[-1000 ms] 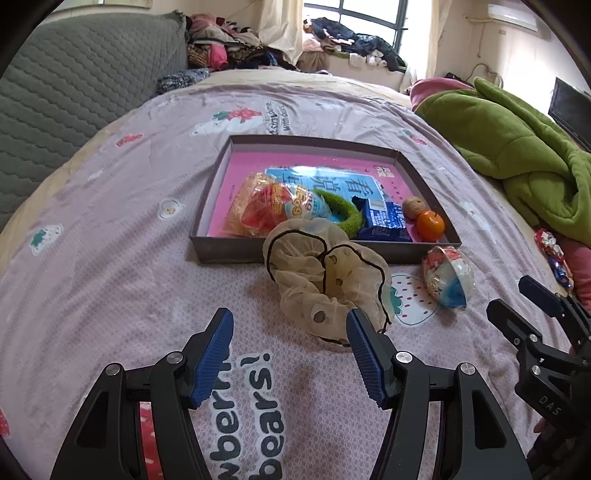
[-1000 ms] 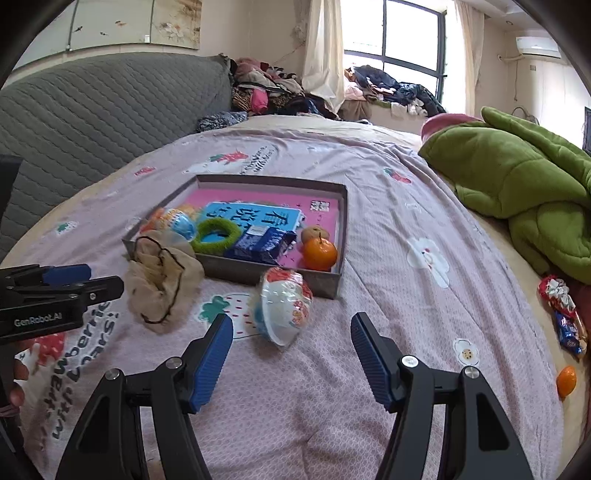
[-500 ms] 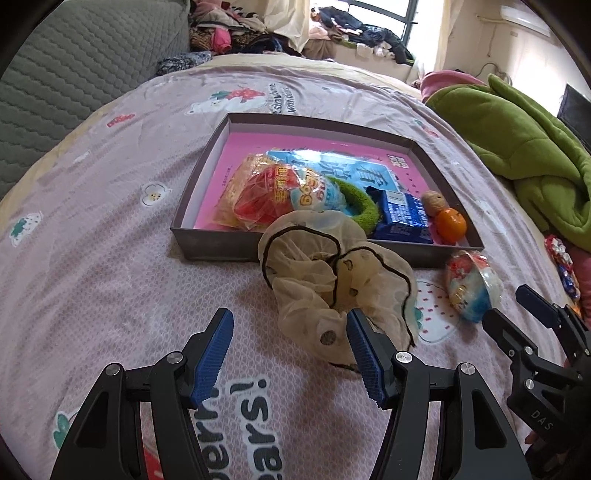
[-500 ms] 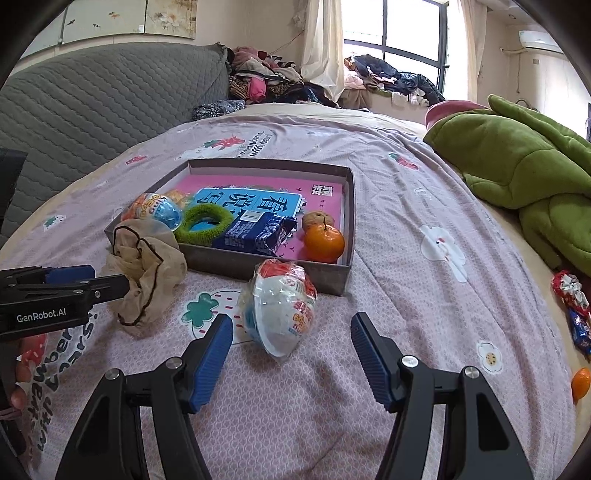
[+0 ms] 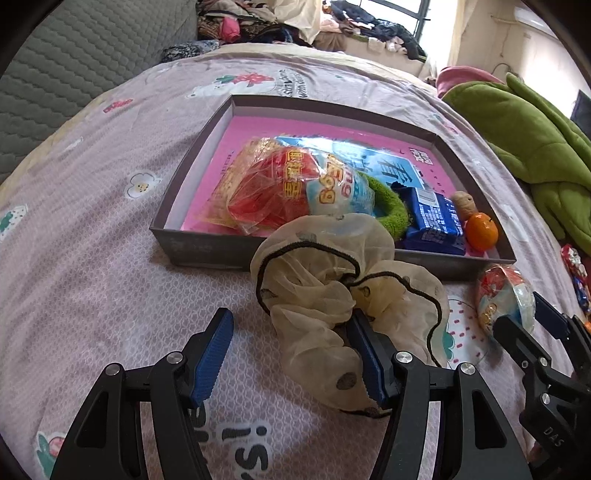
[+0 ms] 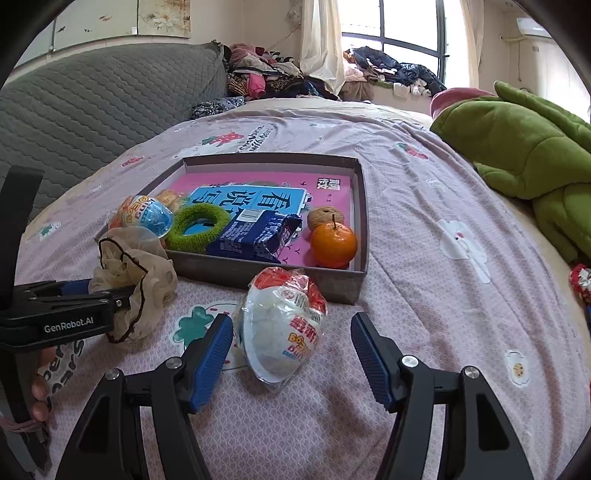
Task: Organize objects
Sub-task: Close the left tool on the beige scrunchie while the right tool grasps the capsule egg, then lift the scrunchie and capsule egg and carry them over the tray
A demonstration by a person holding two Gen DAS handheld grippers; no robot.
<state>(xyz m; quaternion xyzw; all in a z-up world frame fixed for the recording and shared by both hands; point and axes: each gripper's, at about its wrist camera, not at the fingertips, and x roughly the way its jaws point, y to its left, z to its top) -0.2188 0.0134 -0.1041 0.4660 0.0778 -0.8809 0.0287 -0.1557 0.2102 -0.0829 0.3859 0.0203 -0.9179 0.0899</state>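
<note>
A lived-in home bedroom: a wide bed under a lilac sheet (image 6: 424, 229) printed with strawberries and bears, a grey quilted headboard (image 6: 92, 103), a crumpled green blanket (image 6: 517, 147). Heaped clothes (image 6: 266, 77) along the curtained window (image 6: 406, 33), an air conditioner (image 6: 532, 26) high on the wall.

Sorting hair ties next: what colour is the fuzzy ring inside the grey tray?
Bright green fuzzy ring with an open centre, clearest in the right wrist view.
</note>
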